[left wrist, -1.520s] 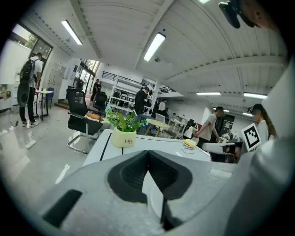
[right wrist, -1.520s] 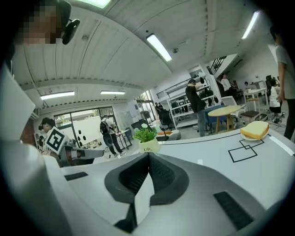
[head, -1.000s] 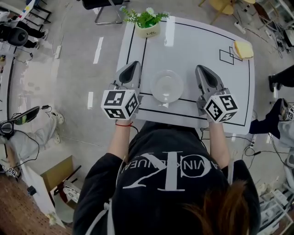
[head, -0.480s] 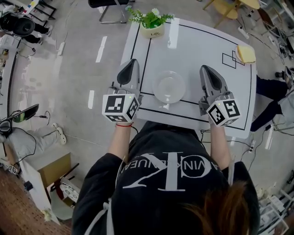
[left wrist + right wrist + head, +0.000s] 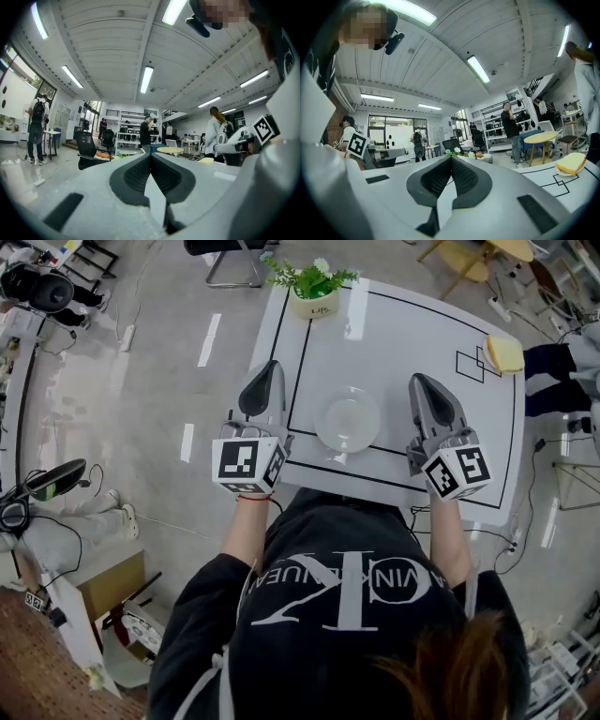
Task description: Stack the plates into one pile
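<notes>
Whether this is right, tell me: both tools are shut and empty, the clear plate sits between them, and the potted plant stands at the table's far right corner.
One error: the head view shows the potted plant at the far left corner of the table, not right. The left tool and right tool are shut and empty, the clear plate between them.

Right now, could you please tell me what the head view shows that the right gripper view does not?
Only the head view shows the clear plates and the person's dark shirt. Only the right gripper view shows the ceiling lights, a round yellow table and people standing in the room. Both show the potted plant, the yellow object at the table's corner and the shut right hand-held gripper.
</notes>
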The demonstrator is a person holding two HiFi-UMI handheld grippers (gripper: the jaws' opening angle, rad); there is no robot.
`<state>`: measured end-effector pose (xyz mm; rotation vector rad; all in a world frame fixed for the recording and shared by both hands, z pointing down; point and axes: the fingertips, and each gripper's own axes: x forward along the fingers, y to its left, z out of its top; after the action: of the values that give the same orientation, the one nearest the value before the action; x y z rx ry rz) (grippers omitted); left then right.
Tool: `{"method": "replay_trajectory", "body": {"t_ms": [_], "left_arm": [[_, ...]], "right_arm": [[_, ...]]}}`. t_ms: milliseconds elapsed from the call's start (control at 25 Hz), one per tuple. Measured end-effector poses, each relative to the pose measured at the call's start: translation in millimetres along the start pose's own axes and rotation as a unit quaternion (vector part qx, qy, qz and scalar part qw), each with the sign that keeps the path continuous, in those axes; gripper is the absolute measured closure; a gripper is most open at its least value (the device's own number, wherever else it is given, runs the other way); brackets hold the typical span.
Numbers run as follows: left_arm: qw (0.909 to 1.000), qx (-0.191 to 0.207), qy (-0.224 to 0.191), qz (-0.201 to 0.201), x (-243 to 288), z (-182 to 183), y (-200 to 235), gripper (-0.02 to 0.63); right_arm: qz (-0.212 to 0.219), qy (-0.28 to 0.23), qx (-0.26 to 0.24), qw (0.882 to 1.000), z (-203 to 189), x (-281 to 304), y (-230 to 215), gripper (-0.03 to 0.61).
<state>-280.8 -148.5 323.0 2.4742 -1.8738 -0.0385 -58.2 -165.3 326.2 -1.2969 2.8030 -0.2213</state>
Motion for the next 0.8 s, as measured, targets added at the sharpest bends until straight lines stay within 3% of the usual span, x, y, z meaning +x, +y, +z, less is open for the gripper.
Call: {"method": "replay_trajectory", "body": {"t_ms": [800], "left_arm": [[1.0000,-0.001,0.000,0.001,2.8,0.9,2.0,0.604]], "right_arm": [[-0.006,0.001,0.007,1.000,-1.1,3.3,-2.7,0.578]]}}
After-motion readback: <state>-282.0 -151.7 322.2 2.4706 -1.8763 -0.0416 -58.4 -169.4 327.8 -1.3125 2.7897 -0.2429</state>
